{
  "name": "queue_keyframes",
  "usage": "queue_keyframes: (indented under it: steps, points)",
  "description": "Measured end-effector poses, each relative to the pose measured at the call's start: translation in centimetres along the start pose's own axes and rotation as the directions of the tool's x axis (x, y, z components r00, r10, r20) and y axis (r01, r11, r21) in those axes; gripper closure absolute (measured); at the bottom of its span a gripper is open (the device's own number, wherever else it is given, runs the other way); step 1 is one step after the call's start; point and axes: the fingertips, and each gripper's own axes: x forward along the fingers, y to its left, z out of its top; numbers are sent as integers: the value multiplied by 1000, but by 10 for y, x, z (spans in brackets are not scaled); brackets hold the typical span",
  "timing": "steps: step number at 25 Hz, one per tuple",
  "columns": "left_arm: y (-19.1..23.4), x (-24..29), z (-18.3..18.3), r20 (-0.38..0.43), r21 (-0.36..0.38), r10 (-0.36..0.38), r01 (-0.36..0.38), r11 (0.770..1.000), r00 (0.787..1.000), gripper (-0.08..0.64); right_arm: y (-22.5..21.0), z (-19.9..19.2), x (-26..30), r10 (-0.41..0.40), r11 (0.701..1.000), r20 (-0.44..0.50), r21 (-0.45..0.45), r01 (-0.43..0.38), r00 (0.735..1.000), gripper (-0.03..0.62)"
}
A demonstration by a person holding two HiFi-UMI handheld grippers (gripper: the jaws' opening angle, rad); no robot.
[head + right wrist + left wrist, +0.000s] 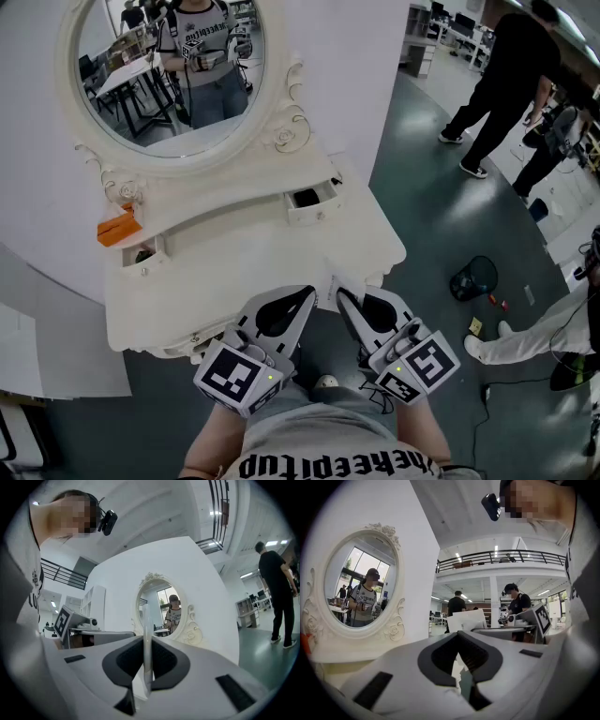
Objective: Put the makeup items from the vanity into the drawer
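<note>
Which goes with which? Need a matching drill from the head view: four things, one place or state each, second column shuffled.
Things:
1. orange item
2. right small drawer
3. mirror
4. dark round object

Place or state:
A. on the floor, right of the vanity
B. pulled open
C. at the vanity's left end
D. oval, in an ornate white frame

Pairs: 1-C, 2-B, 3-D, 4-A
</note>
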Motion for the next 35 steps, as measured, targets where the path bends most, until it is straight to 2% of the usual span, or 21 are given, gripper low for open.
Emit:
queue_keyframes:
  steps: [9, 17, 24, 35]
  points:
    - [7, -4, 4, -25, -6, -12, 12, 1000, 1000, 538, 6, 6, 12, 2, 1000, 12, 7, -2, 1000, 554]
    - [26, -6, 3, -4, 4, -45, 45, 999, 999, 538, 7, 2, 29, -31, 1000, 6, -6, 31, 1000, 554]
    - [41, -7, 5, 6, 5, -76, 76, 997, 997, 538, 10, 2, 42, -70, 997, -6, -30, 70, 998, 552]
    - [87, -27, -7, 15, -9, -119, 119, 993, 993, 538, 19, -7, 80, -162, 987, 11, 5, 162, 987, 551]
